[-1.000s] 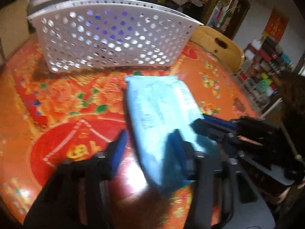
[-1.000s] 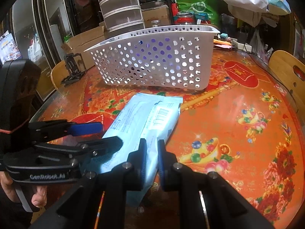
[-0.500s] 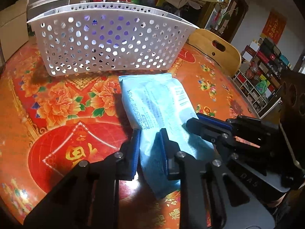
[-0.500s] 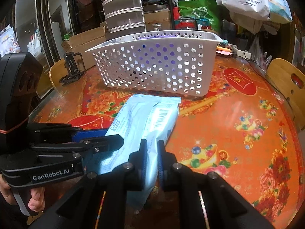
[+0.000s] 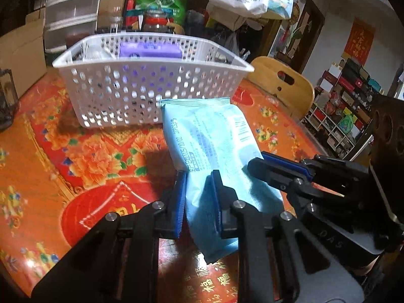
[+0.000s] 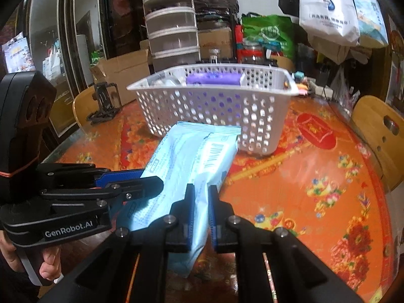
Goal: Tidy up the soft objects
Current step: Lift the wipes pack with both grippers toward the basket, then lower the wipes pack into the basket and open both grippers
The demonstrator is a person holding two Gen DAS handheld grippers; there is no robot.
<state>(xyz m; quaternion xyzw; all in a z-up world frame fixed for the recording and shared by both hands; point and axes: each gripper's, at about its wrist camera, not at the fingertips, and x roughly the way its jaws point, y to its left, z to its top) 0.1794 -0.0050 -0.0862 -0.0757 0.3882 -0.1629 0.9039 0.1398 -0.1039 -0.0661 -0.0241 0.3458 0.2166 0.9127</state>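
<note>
Both grippers, left gripper [image 5: 198, 197] and right gripper [image 6: 201, 210], are clamped on the light-blue wipes pack [image 5: 214, 146]. Lift it level and clear the white perforated basket [image 5: 151, 85] rim before letting go.

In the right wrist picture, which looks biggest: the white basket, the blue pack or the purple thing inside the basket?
1. White basket
2. Blue pack, nearly as big, but nearer the camera, so unsure
3. Purple thing, smallest, partly hidden

two wrist views, both tilted down over your table [image 5: 63, 151]

each looks along its own fingers toward the white basket [image 5: 151, 85] (close range); both share the blue pack [image 6: 192, 161].
</note>
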